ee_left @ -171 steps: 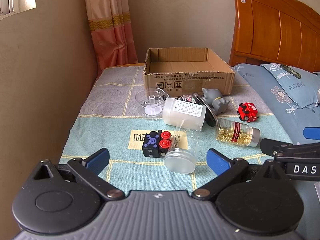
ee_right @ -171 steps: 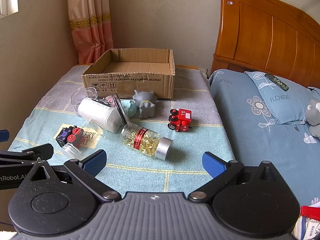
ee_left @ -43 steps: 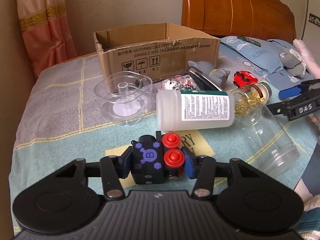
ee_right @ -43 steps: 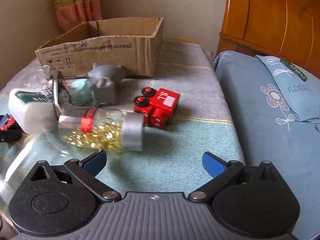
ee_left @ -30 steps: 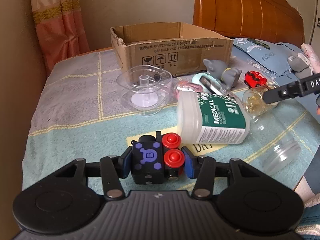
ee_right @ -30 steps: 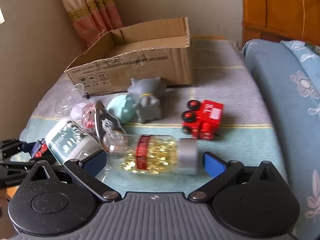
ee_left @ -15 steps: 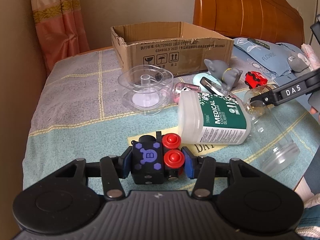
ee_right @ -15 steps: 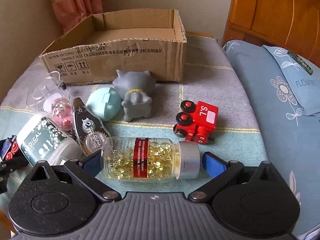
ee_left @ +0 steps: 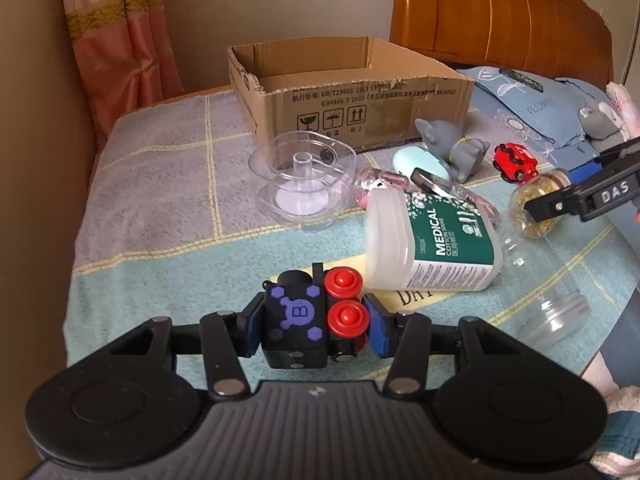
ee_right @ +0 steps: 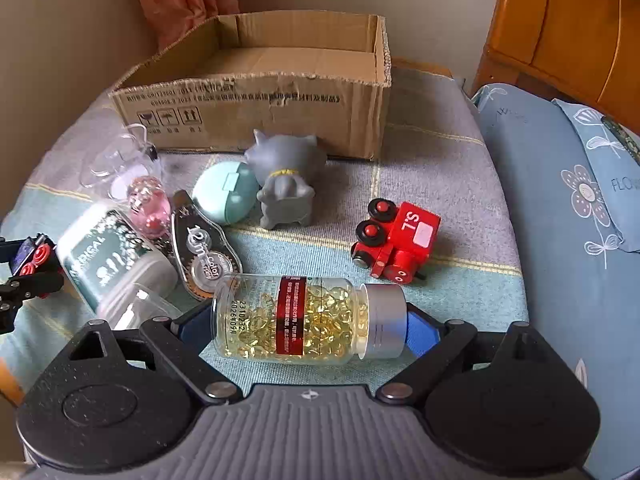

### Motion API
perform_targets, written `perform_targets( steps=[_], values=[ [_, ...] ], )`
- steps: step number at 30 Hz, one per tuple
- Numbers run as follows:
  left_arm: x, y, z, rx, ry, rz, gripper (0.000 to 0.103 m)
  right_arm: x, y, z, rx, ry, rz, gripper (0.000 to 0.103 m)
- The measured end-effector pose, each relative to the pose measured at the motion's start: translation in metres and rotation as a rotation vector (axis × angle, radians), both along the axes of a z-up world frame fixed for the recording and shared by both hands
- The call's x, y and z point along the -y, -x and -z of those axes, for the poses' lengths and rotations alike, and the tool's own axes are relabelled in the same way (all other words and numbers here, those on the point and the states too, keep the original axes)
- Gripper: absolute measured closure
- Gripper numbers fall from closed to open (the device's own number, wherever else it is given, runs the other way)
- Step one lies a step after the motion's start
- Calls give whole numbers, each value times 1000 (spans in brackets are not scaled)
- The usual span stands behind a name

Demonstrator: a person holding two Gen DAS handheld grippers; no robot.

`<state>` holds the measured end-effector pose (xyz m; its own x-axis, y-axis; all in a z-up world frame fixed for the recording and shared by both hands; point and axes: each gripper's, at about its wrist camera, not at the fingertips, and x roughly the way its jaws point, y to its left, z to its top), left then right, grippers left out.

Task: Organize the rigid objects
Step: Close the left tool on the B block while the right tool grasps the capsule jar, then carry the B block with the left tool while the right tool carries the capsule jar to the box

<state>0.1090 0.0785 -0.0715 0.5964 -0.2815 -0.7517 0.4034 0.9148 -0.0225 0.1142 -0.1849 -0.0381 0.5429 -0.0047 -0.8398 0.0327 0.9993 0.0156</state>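
Clamping black toy train [ee_left: 308,320] in left gripper [ee_left: 314,322], well short of cardboard box [ee_left: 360,96]; closing right gripper [ee_right: 308,326] endwise round capsule bottle [ee_right: 308,322] before box, pads seemingly touching, risking squirting out sideways.

Black gripper [ee_left: 314,322] linkages, blue pads [ee_left: 376,330], silver pivot screws, ribbed grey housing, white "DAS" lettering.

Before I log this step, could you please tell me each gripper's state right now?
Left gripper: shut on the black toy train with red wheels.
Right gripper: jaws just closing around the clear capsule bottle.
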Motion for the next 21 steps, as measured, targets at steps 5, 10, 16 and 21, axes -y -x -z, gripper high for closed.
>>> perform_targets(
  steps=[5, 10, 16, 21],
  values=[
    [0, -5, -19, -21, -27, 2, 54, 4, 2, -21, 11, -7, -41, 7],
    [2, -18, -51, 16, -37, 18, 54, 6, -2, -53, 62, -16, -99, 7],
    [16, -62, -92, 72, -17, 34, 54, 2, -30, -100, 191, 12, -175, 16],
    [35, -111, -105, 96, -4, 9, 54, 4, -68, -118, 227, 13, -184, 16]
  ],
)
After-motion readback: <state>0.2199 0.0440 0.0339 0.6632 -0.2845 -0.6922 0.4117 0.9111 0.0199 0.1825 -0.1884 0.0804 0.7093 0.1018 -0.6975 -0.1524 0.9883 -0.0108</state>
